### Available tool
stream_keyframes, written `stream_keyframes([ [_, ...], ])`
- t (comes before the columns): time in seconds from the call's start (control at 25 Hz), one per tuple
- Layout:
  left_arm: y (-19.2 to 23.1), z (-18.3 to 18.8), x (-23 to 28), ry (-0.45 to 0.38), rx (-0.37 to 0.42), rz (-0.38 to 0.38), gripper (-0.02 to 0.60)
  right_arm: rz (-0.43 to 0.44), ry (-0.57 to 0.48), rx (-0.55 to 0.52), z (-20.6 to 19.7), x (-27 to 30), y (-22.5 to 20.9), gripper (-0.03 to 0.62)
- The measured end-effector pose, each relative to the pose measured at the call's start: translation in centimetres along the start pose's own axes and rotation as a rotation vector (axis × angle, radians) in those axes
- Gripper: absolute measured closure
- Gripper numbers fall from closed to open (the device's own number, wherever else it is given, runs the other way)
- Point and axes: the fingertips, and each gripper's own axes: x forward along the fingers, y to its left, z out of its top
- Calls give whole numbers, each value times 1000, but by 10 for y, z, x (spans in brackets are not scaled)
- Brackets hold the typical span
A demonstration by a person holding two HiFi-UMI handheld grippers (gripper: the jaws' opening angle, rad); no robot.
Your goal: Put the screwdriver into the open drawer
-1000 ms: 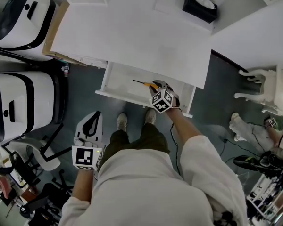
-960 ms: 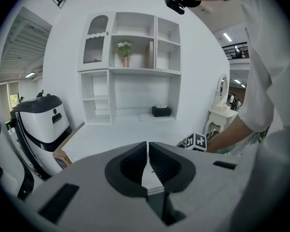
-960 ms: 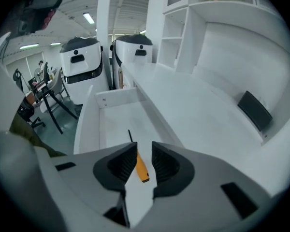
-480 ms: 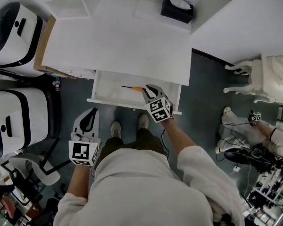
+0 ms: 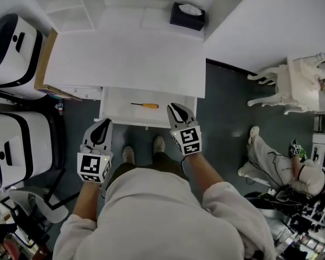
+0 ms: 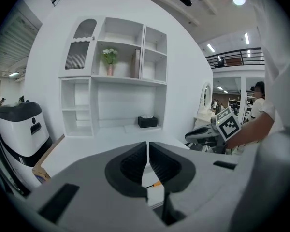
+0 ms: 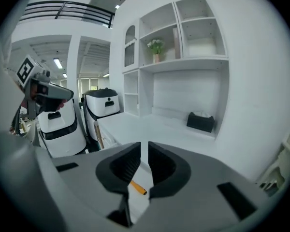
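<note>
The screwdriver [image 5: 144,105], with an orange handle and a thin dark shaft, lies flat inside the open white drawer [image 5: 115,111] under the desk. It also shows in the right gripper view as the orange handle [image 7: 137,188] below the jaws, and in the left gripper view as a small orange tip [image 6: 156,183]. My right gripper [image 5: 176,109] hovers above the drawer's right front corner. Its jaws [image 7: 144,146] are closing with a narrow gap and nothing between them. My left gripper [image 5: 104,125] hangs in front of the drawer's left end, with its jaws [image 6: 148,146] shut and empty.
A white desk top [image 5: 130,58] spans above the drawer, with a black tissue box [image 5: 187,16] on the shelf behind. Two white-and-black machines [image 5: 16,37] [image 5: 21,140] stand at the left. A white chair [image 5: 292,85] and a seated person [image 5: 276,164] are at the right.
The right gripper let go of the screwdriver, which now lies in the drawer, and rose up and back with its jaws narrowing. The left gripper moved a little toward the drawer.
</note>
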Motion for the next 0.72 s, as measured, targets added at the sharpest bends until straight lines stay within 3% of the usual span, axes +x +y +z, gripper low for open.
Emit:
stream_keyframes([
  [0.44, -10, 10, 11, -20, -5, -44, 565, -118, -140, 66, 34, -86, -14, 589],
  [0.72, -14, 9, 12, -21, -20, -46, 565, -134, -173, 71, 39, -108, -14, 589],
])
